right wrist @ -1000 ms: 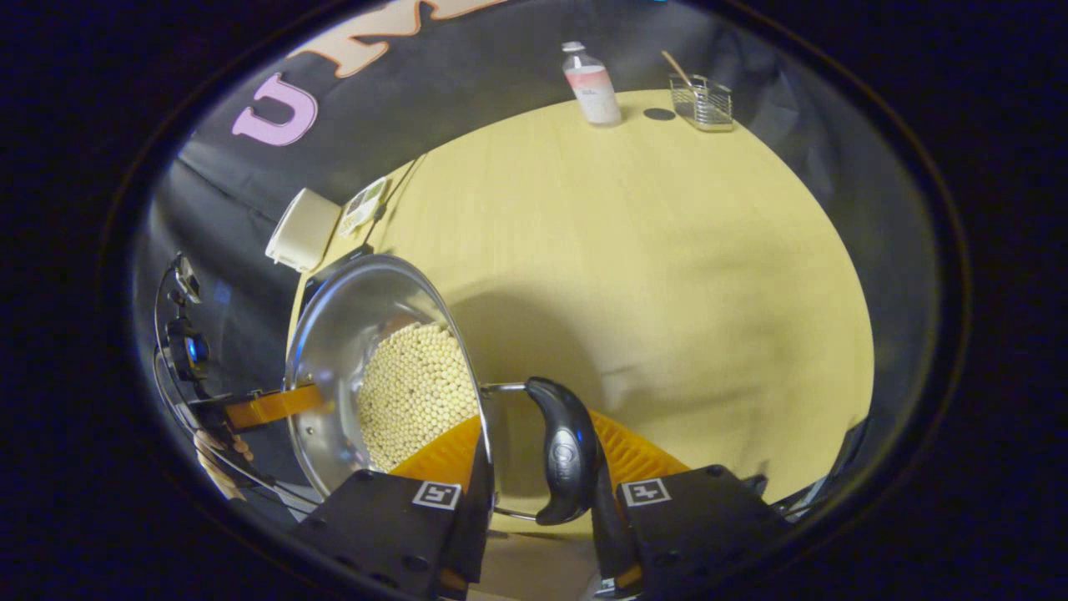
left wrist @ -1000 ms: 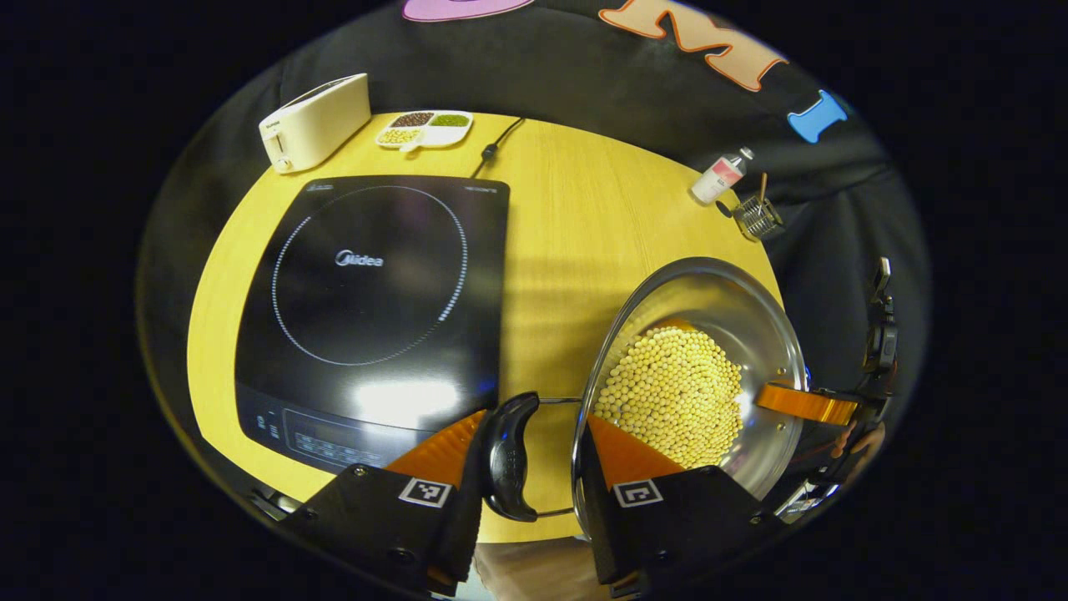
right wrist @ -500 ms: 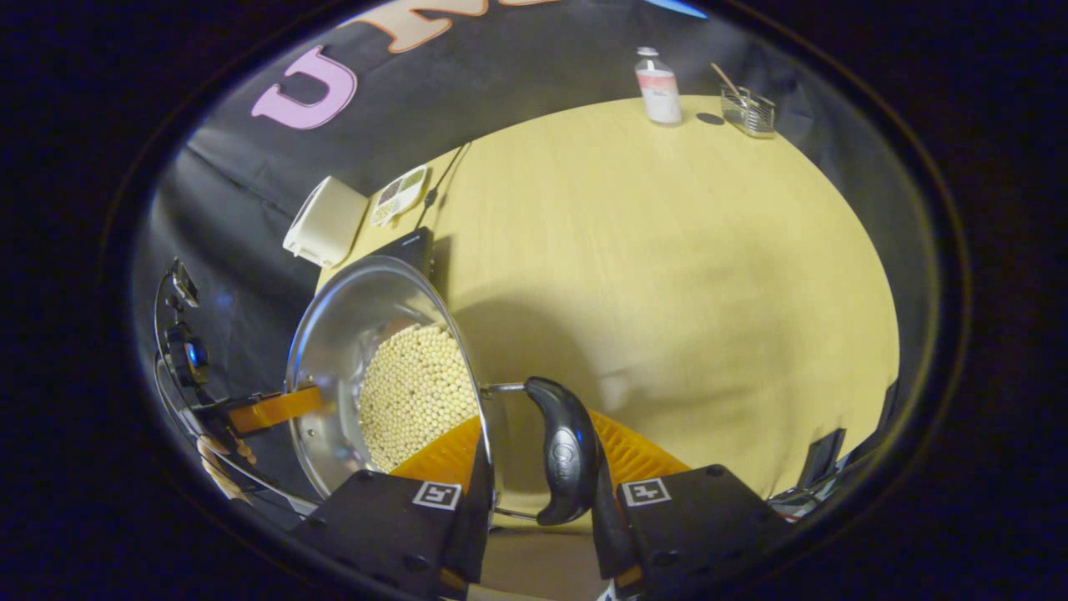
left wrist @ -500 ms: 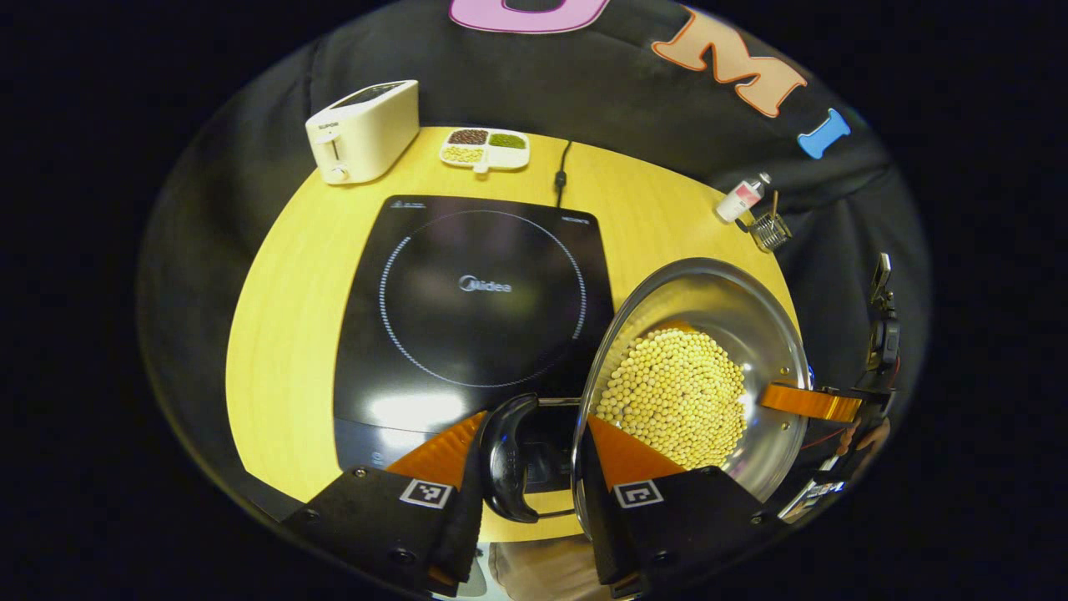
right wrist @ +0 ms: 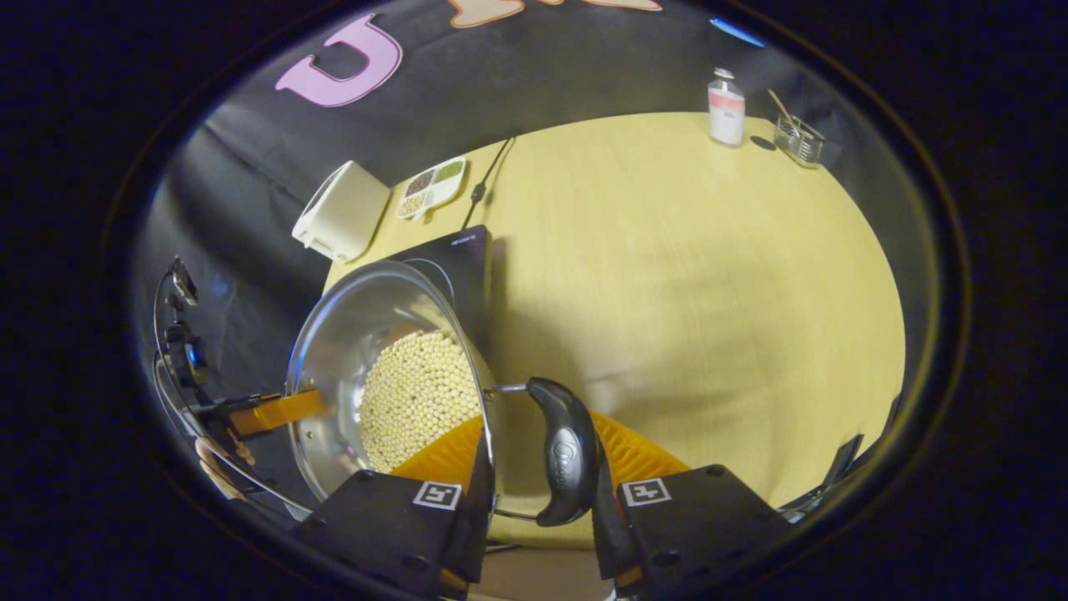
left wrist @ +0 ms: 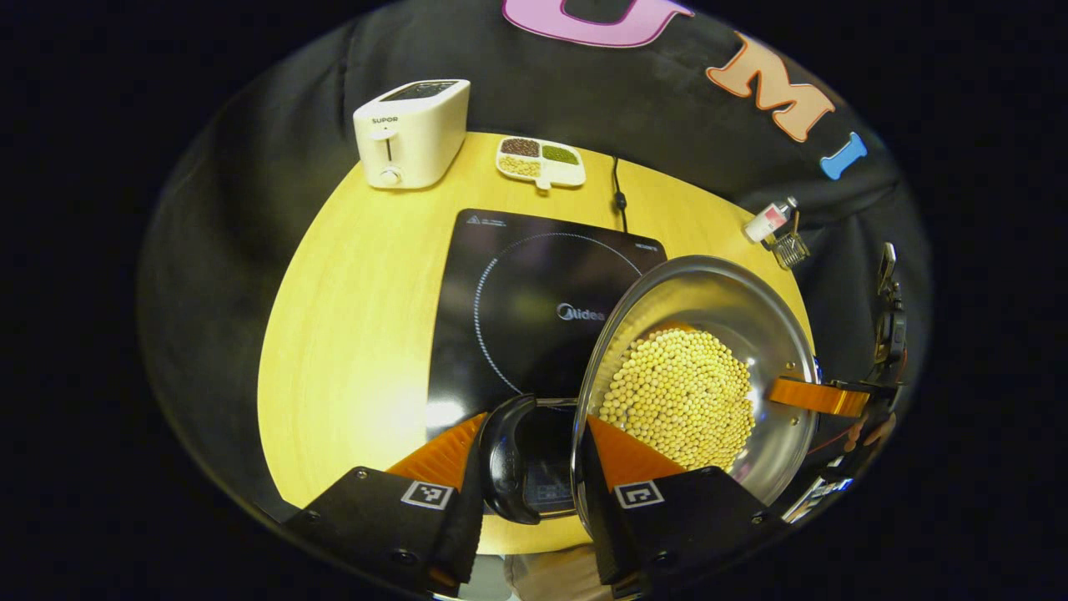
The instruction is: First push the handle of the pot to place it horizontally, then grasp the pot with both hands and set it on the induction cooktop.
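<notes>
A steel pot [left wrist: 709, 288] filled with yellow beans [left wrist: 680, 396] hangs in the air between both grippers. My left gripper [left wrist: 530, 446] is shut on the pot's black side handle [left wrist: 503, 459], one finger outside the handle and one inside the rim. In the right gripper view, my right gripper [right wrist: 538, 455] is shut the same way on the opposite handle [right wrist: 567, 459] of the pot [right wrist: 350, 325]. The black induction cooktop [left wrist: 526, 284] lies on the table, and the pot overlaps its right part. The right gripper [left wrist: 818, 399] shows at the pot's far rim.
A white toaster [left wrist: 409, 133] and a divided dish of beans [left wrist: 541, 160] stand behind the cooktop, with its cord [left wrist: 617, 188] beside them. A small bottle [left wrist: 768, 221] and a wire basket [left wrist: 788, 249] sit at the wooden table's [left wrist: 359, 317] far right edge.
Both grippers have carried the pot leftward over the table. The cooktop, earlier well to the pot's left, now lies partly under the pot and its left handle.
</notes>
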A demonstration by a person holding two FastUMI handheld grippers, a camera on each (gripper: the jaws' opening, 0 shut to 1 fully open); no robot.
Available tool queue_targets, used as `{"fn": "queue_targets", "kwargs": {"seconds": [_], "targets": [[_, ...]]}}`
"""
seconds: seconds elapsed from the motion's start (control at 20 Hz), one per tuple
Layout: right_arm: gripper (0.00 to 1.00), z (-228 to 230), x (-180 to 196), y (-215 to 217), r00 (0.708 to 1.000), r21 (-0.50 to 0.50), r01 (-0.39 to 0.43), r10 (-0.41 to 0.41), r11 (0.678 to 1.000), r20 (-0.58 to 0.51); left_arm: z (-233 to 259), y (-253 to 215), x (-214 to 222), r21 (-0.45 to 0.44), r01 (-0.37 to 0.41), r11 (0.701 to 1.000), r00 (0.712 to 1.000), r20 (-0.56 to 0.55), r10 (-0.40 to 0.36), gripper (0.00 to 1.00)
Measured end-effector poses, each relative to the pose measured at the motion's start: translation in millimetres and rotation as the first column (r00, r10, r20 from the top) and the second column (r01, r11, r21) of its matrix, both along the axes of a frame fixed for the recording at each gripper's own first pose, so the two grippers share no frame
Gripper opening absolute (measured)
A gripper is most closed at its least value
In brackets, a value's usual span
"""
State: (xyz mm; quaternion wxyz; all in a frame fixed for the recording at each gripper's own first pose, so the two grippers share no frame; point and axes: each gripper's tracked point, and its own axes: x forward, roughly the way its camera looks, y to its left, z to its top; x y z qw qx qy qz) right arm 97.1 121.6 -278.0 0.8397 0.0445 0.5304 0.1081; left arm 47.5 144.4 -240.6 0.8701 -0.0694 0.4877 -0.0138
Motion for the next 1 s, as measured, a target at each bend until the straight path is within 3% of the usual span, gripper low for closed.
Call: {"fn": "queue_targets", "kwargs": {"seconds": [0.05, 0.2, 0.25, 0.55, 0.6, 0.65, 1.0], "targets": [[0.48, 1.1, 5.3, 7.6, 1.0, 0.001, -0.001, 0.001, 1.0, 0.003, 1.6, 5.3, 4.5, 0.007, 0.0, 1.0, 1.0, 0.011, 0.0, 0.57], [0.48, 3.2, 21.3, 29.5, 1.0, -0.006, -0.01, 0.01, 1.0, 0.018, 7.1, 24.4, 19.0, 0.014, -0.009, 1.0, 0.999, 0.043, 0.008, 0.56], [0.55, 4.8, 27.8, 35.2, 1.0, -0.009, -0.012, 0.012, 1.0, 0.024, 6.8, 29.3, 27.2, 0.01, -0.015, 1.0, 0.998, 0.055, 0.014, 0.56], [0.55, 2.8, 64.1, 65.6, 0.999, 0.0, -0.002, 0.002, 1.0, 0.046, 12.6, 55.2, 65.0, 0.034, -0.009, 0.999, 0.994, 0.105, 0.005, 0.55], [0.48, -1.4, 69.0, 69.6, 0.999, 0.008, 0.007, -0.007, 1.0, 0.045, 13.5, 58.6, 70.9, 0.046, -0.006, 0.999, 0.993, 0.115, 0.001, 0.55], [0.48, -4.9, 71.7, 73.8, 0.999, 0.014, 0.011, -0.012, 1.0, 0.046, 12.9, 63.4, 75.6, 0.057, -0.004, 0.998, 0.993, 0.12, -0.003, 0.56], [0.48, -36.1, 92.4, 86.6, 0.999, 0.029, 0.011, -0.013, 1.0, 0.047, -2.9, 78.2, 90.5, 0.092, -0.026, 0.995, 0.994, 0.106, 0.016, 0.55]]}}
